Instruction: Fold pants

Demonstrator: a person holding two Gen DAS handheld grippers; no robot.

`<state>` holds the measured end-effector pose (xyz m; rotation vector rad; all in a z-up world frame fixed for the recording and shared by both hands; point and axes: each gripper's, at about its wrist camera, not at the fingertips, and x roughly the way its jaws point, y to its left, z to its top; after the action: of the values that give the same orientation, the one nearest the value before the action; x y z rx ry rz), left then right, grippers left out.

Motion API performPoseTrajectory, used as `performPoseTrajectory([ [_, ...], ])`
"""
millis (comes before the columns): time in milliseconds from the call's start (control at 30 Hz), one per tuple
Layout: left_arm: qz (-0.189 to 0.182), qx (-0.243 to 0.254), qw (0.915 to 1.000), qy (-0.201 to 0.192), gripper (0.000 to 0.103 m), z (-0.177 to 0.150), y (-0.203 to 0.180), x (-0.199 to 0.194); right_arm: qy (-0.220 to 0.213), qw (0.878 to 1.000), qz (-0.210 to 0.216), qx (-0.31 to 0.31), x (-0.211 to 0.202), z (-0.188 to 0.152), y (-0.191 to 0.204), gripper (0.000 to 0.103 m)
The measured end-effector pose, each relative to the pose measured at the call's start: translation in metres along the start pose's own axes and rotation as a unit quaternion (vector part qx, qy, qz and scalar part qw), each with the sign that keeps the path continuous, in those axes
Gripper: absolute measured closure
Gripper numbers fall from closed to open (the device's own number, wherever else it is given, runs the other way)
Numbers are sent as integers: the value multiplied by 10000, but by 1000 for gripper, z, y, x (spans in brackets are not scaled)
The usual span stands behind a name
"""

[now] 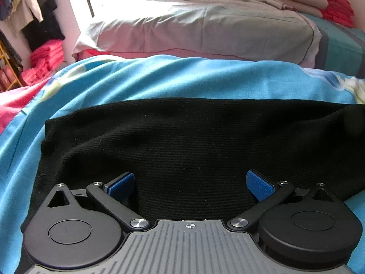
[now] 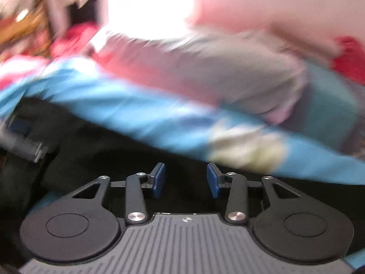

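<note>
Lying limp on bed (image 1: 159,80): soft ribbed black pants (image 1: 182,141); pinch near hem. Left gripper (image 1: 191,183), right gripper (image 2: 186,180) fingers spread, empty.

The left hand-held gripper (image 1: 190,183) sits level, its blue pads (image 1: 259,185) spread wide apart with nothing between them. The right hand-held gripper (image 2: 186,180) is tilted and motion-blurred, its jaws parted by a narrower gap, nothing gripped between the pads (image 2: 158,180)
</note>
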<state>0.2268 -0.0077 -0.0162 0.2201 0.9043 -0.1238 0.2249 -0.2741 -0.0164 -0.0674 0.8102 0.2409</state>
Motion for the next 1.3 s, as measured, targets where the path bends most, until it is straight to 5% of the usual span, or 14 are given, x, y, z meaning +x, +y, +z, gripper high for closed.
performPoseTrajectory([
  [33,-26,9,10000,8,0,1,1,0,536,9979,297,-204,12,-8,8,51],
  [100,-84,55,9999,20,0,0,3,-1,524,9924,330,-1064,4,-19,23,52],
  [233,-155,92,9998,-47,0,-2,7,-1,1484,9769,1311,-808,-12,-2,2,46],
  [400,-75,56,9998,-174,0,-6,4,-2,366,9954,763,441,-23,31,-31,48],
  [500,-68,67,9998,-178,0,-7,3,-3,669,9912,395,1070,28,35,-31,80],
  [533,-54,67,9998,-160,0,-6,2,-2,752,9924,140,966,46,29,-28,82],
  [600,-20,59,9999,-116,0,-4,1,-2,11,9973,-52,728,48,27,-22,82],
  [700,-1,43,10000,-60,0,-3,1,-1,0,9887,-83,1499,42,32,-29,74],
  [833,-16,49,10000,-53,0,-2,2,-1,-331,9938,-271,1021,9,13,-20,32],
  [933,-11,59,10000,-47,0,-2,1,0,245,9961,-421,733,19,-10,-36,39],
  [1000,-14,71,10000,-50,0,-2,1,0,42,9955,-267,906,3,-14,-51,46],
  [1100,-8,70,10000,-48,0,-2,1,0,-489,9821,-294,1795,-26,-17,-83,28],
  [1233,15,75,10000,-34,0,-1,0,1,164,9699,-1475,1931,-1,-32,-118,30],
  [1300,8,73,10000,-1,0,0,1,1,-120,9571,-1745,2310,-12,-28,-124,44],
])
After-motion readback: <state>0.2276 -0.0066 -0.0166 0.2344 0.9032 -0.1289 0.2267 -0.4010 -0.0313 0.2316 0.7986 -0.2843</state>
